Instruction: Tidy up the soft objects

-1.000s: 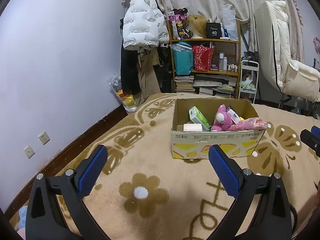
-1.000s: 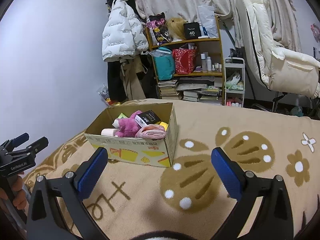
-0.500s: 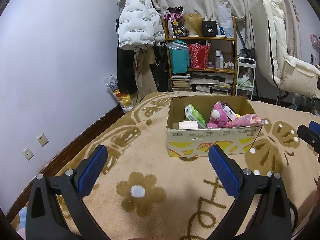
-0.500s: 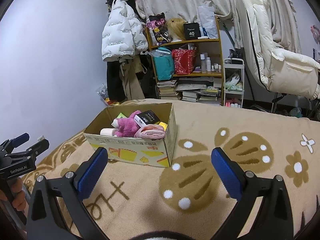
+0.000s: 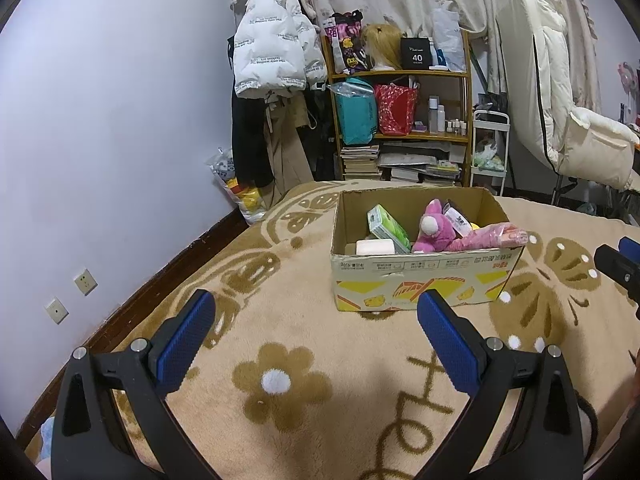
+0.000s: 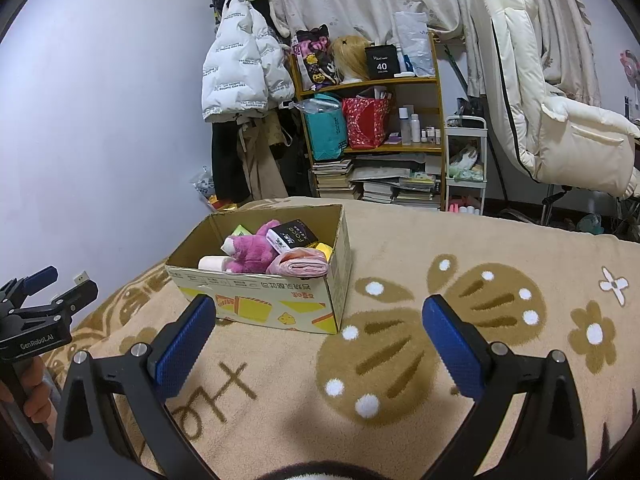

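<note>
Both of your tools are released and empty: the left gripper (image 5: 316,322) and the right gripper (image 6: 319,326) hang with their jaws wide apart above the blanket (image 5: 280,332), short of the cardboard box (image 5: 420,280).

The soft things are inside that box. The pink plush toy (image 5: 434,232) lies near the middle; it should be light and squashy, so pinch it across the body, where the stuffing gives the pads something to bite. The pink bag (image 5: 496,237) lies against the box's right front rim and looks like thin, slippery film around something soft; take it at the thick middle, not at a loose end. The green tissue pack (image 5: 388,229) leans toward the left side and will dent under a hard squeeze. The white roll (image 5: 375,246) sits in the left front corner, light and easily crushed.

The box walls are tall and thin, and will likely slide on the blanket if you knock them, so come down from above. There is open blanket to the left, right and front of the box. The blanket's left edge drops off beside the wall (image 5: 100,160).
</note>
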